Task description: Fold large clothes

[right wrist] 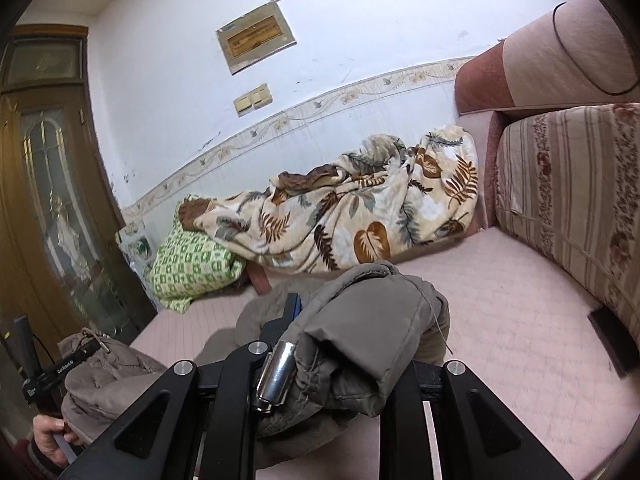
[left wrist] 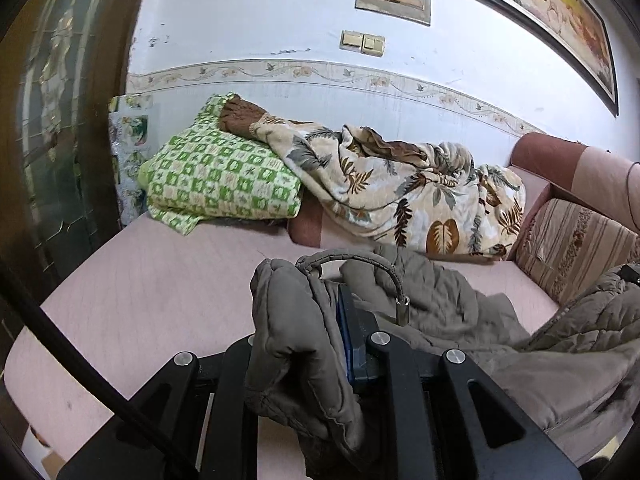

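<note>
We see a padded, quilted grey-brown jacket [left wrist: 440, 308], soft and puffy, with a drawcord and shiny metal toggle [right wrist: 274, 372]. Our left hand-held gripper [left wrist: 320, 344] is clamped on one bunched edge of it; our right hand-held gripper [right wrist: 320, 340] pinches another fold. The jacket hangs between them over the near part of a pink sofa [right wrist: 520, 340] with a finely quilted seat. Far back lie a fleecy leaf-print blanket [left wrist: 400, 192] and a green checked cover [left wrist: 216, 176].
</note>
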### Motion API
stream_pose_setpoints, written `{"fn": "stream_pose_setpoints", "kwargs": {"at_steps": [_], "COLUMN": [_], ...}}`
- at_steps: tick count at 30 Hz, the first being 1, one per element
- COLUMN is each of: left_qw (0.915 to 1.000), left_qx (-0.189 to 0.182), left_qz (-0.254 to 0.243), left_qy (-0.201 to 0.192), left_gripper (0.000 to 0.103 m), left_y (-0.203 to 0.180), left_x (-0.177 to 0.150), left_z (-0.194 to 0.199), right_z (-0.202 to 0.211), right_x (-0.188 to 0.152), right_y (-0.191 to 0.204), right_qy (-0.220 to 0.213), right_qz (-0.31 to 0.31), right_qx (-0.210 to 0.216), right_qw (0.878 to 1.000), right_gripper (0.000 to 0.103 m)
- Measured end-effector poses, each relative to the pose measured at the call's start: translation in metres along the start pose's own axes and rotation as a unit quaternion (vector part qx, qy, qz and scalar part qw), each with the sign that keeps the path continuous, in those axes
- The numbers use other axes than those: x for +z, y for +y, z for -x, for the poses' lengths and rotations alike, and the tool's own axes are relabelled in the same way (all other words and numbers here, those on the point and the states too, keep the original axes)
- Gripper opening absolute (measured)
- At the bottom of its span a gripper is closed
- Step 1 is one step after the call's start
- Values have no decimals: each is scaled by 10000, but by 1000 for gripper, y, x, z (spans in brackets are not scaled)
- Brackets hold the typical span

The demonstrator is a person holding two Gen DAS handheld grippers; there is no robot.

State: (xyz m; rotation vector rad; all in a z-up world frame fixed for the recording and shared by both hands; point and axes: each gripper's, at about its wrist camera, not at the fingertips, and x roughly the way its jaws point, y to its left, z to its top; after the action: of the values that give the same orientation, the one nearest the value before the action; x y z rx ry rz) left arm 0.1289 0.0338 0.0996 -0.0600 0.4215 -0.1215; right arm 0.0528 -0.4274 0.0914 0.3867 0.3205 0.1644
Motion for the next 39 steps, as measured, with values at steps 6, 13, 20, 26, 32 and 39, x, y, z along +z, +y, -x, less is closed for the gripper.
{"fn": "stream_pose_setpoints", "kwargs": {"at_steps": [6, 13, 20, 26, 32, 39], "left_qw": [9997, 9958, 9891, 9827, 9769, 9741], "left_qx": [118, 523, 688, 158, -155, -78], "left_qz": [86, 407, 449, 942, 1387, 1791], "left_qy": [182, 639, 1222, 1587, 1616, 1380], "left_gripper": [18, 21, 26, 47, 69, 75], "left_y": [-13, -9, -3, 22, 49, 84], "left_x": [41, 63, 50, 47, 56, 68], "left_z": [-67, -180, -277, -313, -317, -301], "right_z": [-65, -167, -264, -321, -353, -347], "right_x": [38, 61, 43, 20, 8, 12], "right_y": [-14, -38, -71, -96, -126, -152], "right_qy": [125, 435, 1011, 1461, 2014, 2251], "right_qz": [-166, -246, -97, -135, -662, -1537], "right_qx": [-110, -501, -993, -1271, -1164, -478], "right_qw": [9997, 9975, 9899, 9810, 9703, 9610], "right_gripper": [19, 19, 19, 20, 21, 32]}}
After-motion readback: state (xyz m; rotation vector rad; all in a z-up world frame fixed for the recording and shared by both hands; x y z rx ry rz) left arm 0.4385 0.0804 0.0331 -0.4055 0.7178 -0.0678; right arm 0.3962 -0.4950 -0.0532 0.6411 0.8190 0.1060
